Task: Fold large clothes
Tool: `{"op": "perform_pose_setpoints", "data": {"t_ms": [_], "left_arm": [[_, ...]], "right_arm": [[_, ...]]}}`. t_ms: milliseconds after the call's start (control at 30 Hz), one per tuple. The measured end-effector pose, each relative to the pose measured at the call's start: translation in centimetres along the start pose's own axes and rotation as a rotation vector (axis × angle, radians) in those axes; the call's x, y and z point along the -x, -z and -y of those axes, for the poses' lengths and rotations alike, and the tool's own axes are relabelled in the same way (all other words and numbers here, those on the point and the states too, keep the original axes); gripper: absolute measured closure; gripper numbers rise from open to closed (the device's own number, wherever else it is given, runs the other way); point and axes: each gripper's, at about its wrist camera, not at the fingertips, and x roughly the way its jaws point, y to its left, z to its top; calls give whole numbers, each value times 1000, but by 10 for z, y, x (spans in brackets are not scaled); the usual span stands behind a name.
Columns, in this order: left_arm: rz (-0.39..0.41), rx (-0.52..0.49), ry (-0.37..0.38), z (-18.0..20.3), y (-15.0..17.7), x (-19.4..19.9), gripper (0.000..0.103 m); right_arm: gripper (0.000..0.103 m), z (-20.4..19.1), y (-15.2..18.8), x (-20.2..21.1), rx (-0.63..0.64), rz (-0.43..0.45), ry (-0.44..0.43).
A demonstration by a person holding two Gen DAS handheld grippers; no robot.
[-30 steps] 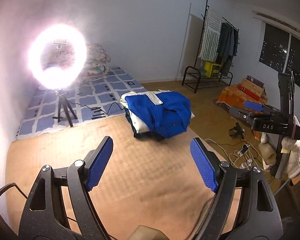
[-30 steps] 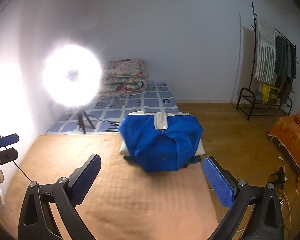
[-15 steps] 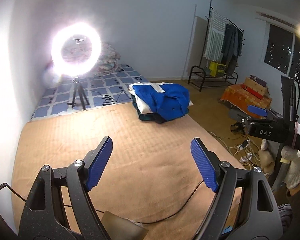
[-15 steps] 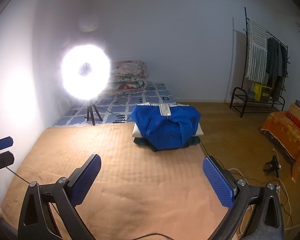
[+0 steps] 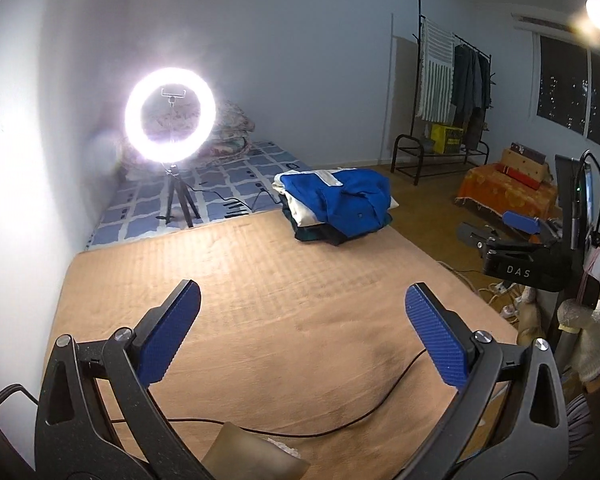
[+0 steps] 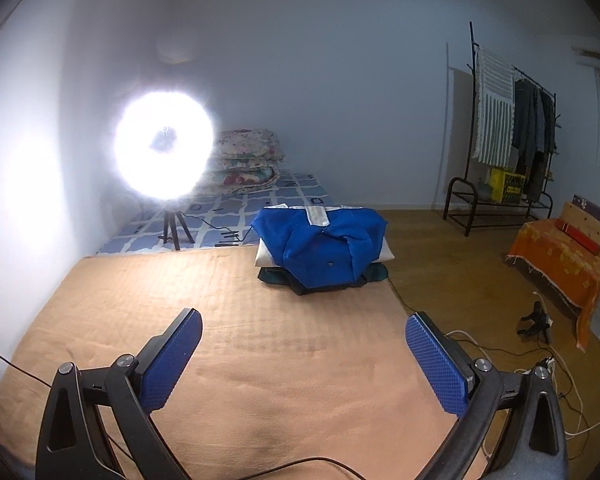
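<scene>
Both grippers had drawn back from the pile of folded clothes, which sat smaller and farther off than a second before, at the far edge of the tan blanket with a blue garment on top. Left gripper had just been spreading its jaws and stood released, nothing between the blue pads. Right gripper also hung wide apart and empty above the blanket. A lit ring light stood on its tripod beyond, well apart from the pile.
</scene>
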Motion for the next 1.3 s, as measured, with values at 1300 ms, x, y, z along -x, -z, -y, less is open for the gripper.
{"op": "perform_pose_setpoints", "data": {"t_ms": [1300], "left_arm": [[-64,-33,-65,-2,32,-15,0]], "right_arm": [[0,-14,26,-1,36,-29,23]]}}
